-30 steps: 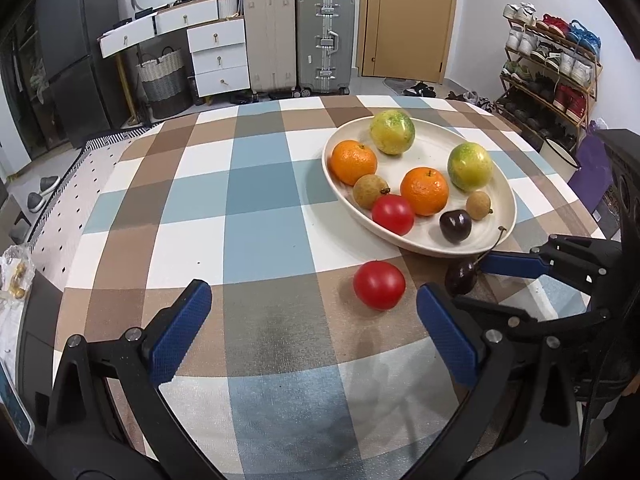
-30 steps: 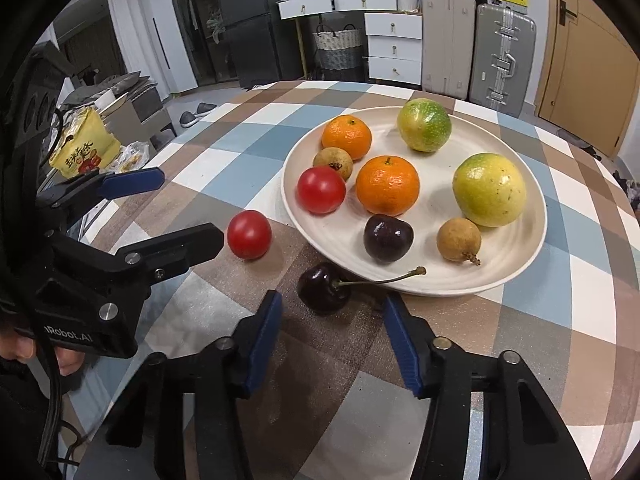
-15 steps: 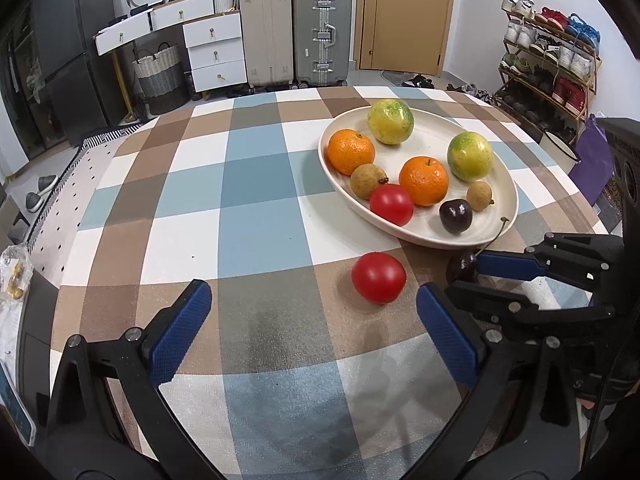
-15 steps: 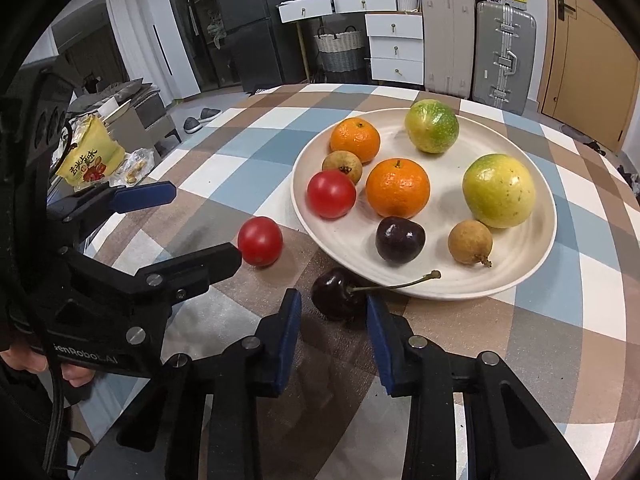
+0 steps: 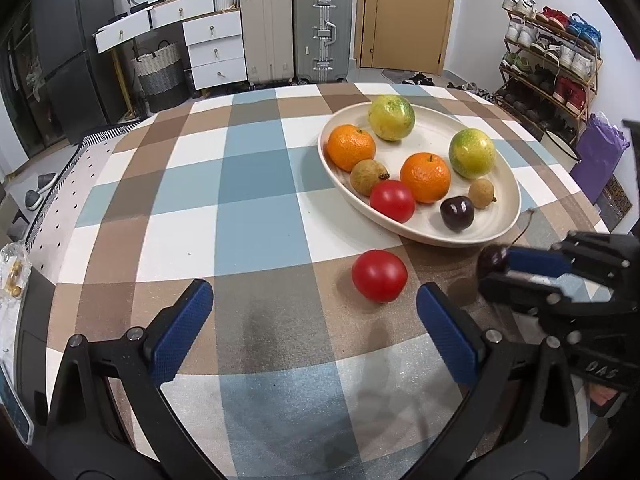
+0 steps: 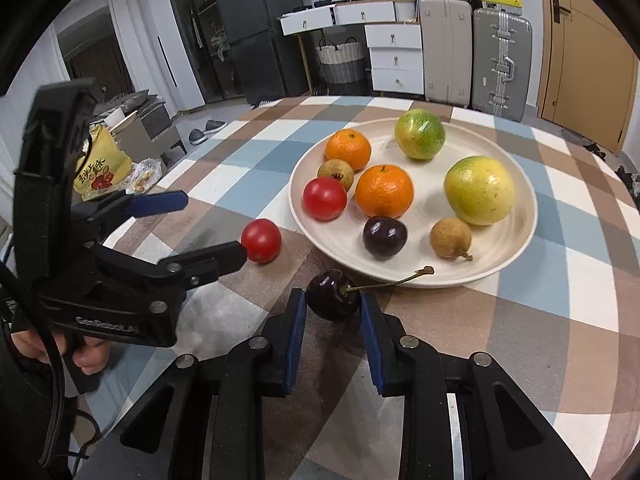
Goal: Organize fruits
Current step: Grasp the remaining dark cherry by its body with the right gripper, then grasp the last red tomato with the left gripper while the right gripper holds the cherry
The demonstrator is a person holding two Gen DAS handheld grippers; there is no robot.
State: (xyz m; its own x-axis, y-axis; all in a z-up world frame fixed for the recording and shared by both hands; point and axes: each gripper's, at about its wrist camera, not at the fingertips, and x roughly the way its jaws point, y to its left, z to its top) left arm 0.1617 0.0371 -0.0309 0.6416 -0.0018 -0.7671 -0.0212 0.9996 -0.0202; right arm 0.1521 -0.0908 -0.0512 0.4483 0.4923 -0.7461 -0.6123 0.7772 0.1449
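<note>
A cream plate (image 6: 516, 240) (image 5: 504, 224) on the checked tablecloth holds two oranges, two green-yellow fruits, a red tomato, a dark cherry and two brown longans. My right gripper (image 6: 332, 300) (image 5: 494, 266) is shut on a dark cherry (image 6: 332, 296) with a long stem, just in front of the plate's near rim. A loose red tomato (image 5: 379, 276) (image 6: 261, 240) lies on the cloth left of the plate. My left gripper (image 5: 312, 320) (image 6: 192, 224) is open, its fingers standing wide just before this tomato.
The round table's edge curves close on the left and right. Beyond it stand suitcases (image 5: 296, 28), white drawers (image 5: 216, 48), a shoe rack (image 5: 552, 60) and a yellow snack bag (image 6: 98, 168) on the floor side.
My right gripper has closed from open onto the stemmed cherry. The left gripper has stayed open and moved slightly toward the loose tomato.
</note>
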